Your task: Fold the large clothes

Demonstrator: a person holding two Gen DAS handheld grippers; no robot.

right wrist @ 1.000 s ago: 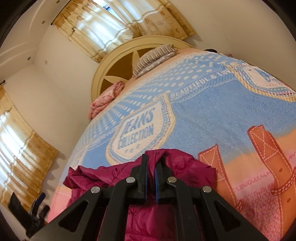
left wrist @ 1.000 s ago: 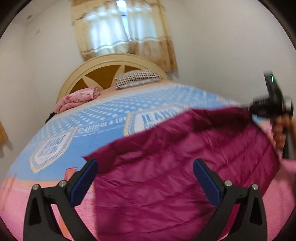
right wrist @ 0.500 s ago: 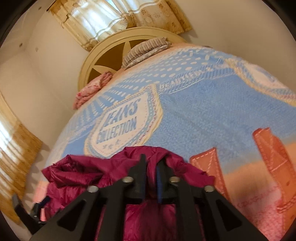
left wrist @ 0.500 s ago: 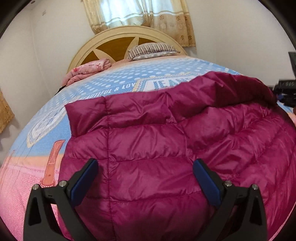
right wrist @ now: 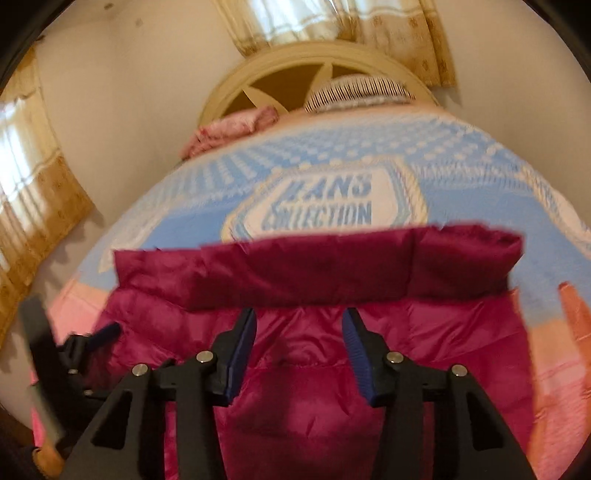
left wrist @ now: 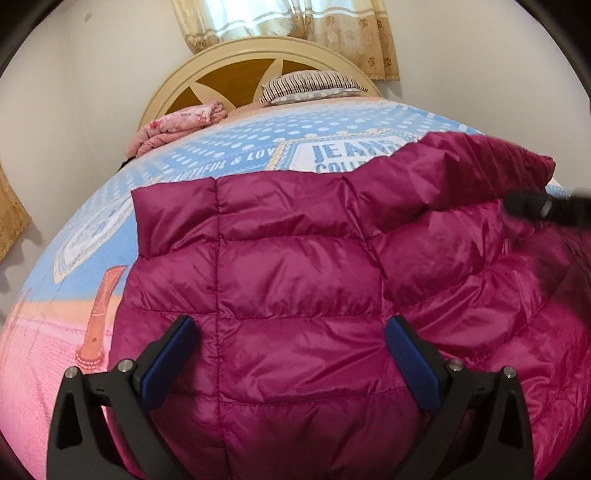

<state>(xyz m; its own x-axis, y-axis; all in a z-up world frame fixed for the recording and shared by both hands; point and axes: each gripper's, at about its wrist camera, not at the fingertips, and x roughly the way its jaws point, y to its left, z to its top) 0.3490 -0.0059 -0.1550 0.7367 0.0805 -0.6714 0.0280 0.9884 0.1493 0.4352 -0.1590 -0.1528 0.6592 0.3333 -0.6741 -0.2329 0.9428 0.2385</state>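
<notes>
A pale-walled bedroom holds a wide bed covered by a blue, pink and orange printed blanket (left wrist: 229,155) lettered with a jeans badge, and the work sits on the near half of it. The left gripper (left wrist: 291,354), black with blue pads, hangs just over the cloth with its jaws spread wide and nothing between them but the quilting below; the pads do not press on anything. Under it lies the magenta quilted puffer jacket (left wrist: 303,266), spread flat toward the foot edge of the bed, its stitched panels running across and a folded band of the same fabric lying along its far edge. The right gripper (right wrist: 299,354) stands about half open, its jaws having just been opening, and the jacket (right wrist: 314,391) lies beneath the gap rather than clamped in it. From the left camera that right gripper shows only as a dark blur at the jacket's right side (left wrist: 546,208), so I can't quite say whether it touches the cloth there. Farther out, at the head edge of the bed, a striped grey pillow (left wrist: 314,83) leans by the cream rounded wooden headboard (left wrist: 229,74), and a folded pink floral quilt (left wrist: 177,125) rests near the head-left corner. Beige patterned curtains (left wrist: 295,26) hang over the window behind.
</notes>
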